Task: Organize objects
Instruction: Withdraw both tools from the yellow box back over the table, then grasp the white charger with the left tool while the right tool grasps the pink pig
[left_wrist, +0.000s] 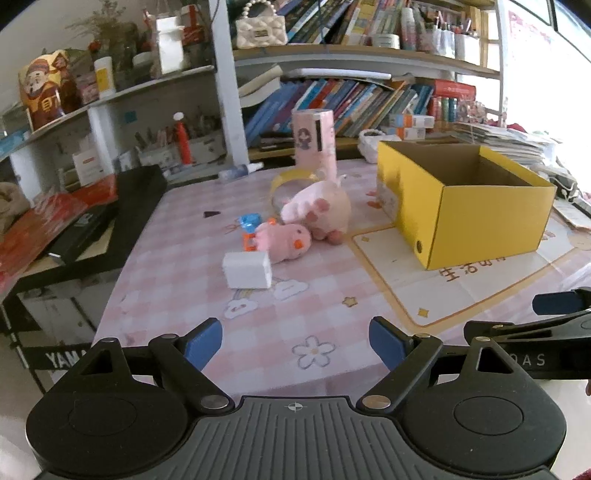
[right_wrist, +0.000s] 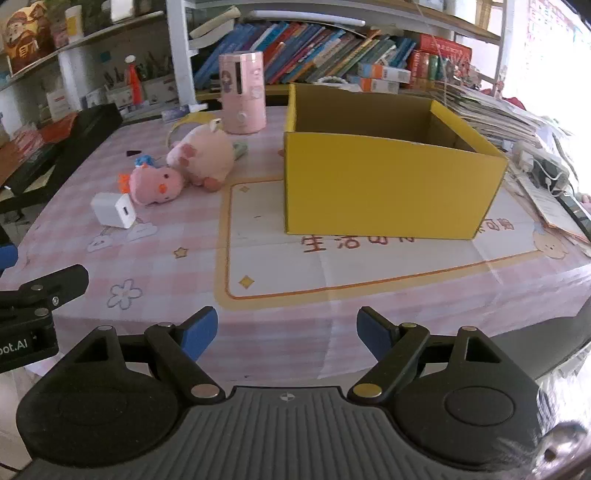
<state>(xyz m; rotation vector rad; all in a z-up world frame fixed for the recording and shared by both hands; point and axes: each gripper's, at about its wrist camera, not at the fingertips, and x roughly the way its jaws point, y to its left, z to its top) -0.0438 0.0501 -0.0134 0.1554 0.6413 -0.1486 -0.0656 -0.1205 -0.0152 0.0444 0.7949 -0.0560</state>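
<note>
On the pink checked tablecloth a white charger lies just beside a small pink plush, with a larger pink plush behind. Only the right wrist view shows the charger's port, while the left wrist view alone reveals a blue toy behind the small plush. Both the left gripper and the right gripper are spread wide, holding nothing. To the right stands the open yellow box.
</note>
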